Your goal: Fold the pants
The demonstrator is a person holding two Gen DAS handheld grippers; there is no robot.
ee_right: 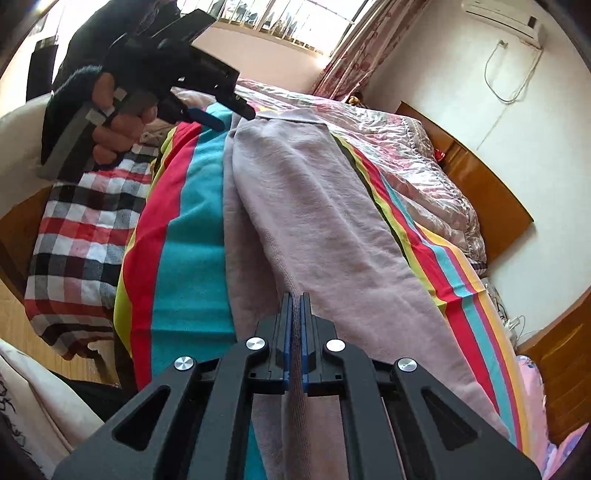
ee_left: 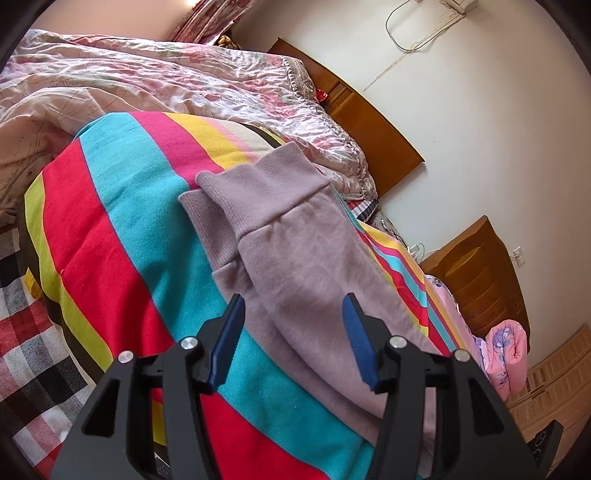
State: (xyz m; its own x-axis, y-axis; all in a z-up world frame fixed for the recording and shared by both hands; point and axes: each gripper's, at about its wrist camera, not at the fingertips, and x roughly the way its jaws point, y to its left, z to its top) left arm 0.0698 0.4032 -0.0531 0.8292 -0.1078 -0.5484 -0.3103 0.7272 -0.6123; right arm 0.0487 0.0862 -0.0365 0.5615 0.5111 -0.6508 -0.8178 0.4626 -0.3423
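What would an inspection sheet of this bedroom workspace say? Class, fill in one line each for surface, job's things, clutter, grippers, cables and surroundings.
Surface: striped blanket spread over the bed.
Job's things: lilac pants lying lengthwise on the blanket, cuffs at the far end.
Clutter: checked cloth beside the blanket; crumpled quilt behind.
Grippers: left gripper open above the pants, gripping nothing; right gripper shut on a fold of the pants.
Cables: cord hanging on the wall.
Surroundings: wooden headboard, nightstand, window.
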